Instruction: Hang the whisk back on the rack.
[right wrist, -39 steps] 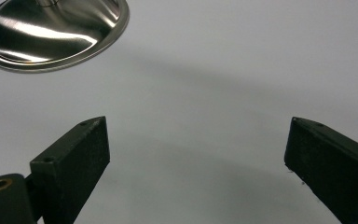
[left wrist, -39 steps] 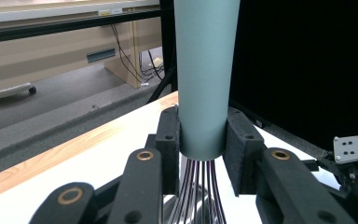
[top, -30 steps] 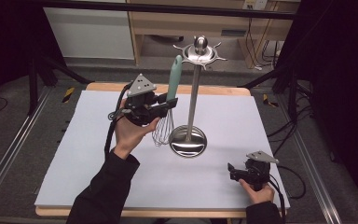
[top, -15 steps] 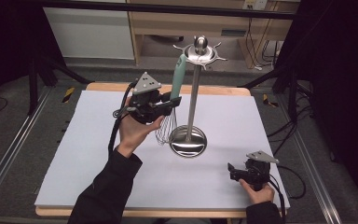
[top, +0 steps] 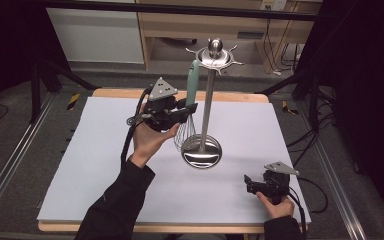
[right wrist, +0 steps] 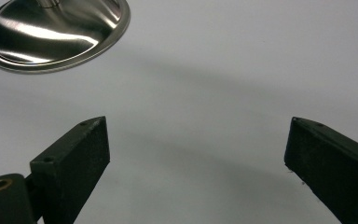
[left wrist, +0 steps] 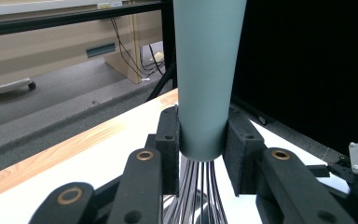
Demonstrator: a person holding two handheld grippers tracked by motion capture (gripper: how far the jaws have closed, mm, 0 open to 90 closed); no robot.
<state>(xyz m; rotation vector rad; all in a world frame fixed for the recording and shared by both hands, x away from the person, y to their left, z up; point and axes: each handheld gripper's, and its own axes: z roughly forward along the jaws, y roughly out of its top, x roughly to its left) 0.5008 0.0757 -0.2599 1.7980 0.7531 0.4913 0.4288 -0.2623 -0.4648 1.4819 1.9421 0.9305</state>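
A whisk with a teal handle (top: 192, 82) and wire loops (top: 185, 135) stands upright in my left gripper (top: 187, 110), just left of the steel utensil stand (top: 207, 100). In the left gripper view both black pads press the handle's lower end (left wrist: 203, 93), with the wires (left wrist: 196, 191) fanning out below. The handle's top reaches up near the stand's hook crown (top: 214, 56). My right gripper (top: 250, 184) rests low at the table's front right, its jaws wide apart with nothing between them. The right gripper view has its fingers (right wrist: 70, 163) over bare white table.
The stand's round steel base (top: 201, 152) sits mid-table and appears at the top left as the base (right wrist: 51, 32) in the right gripper view. A white sheet (top: 95, 165) covers the wooden table (top: 230, 97). Cables trail from both grippers.
My left gripper has lifted the whisk slightly and carried it right, closer to the stand's pole. The right gripper has stayed where it was.
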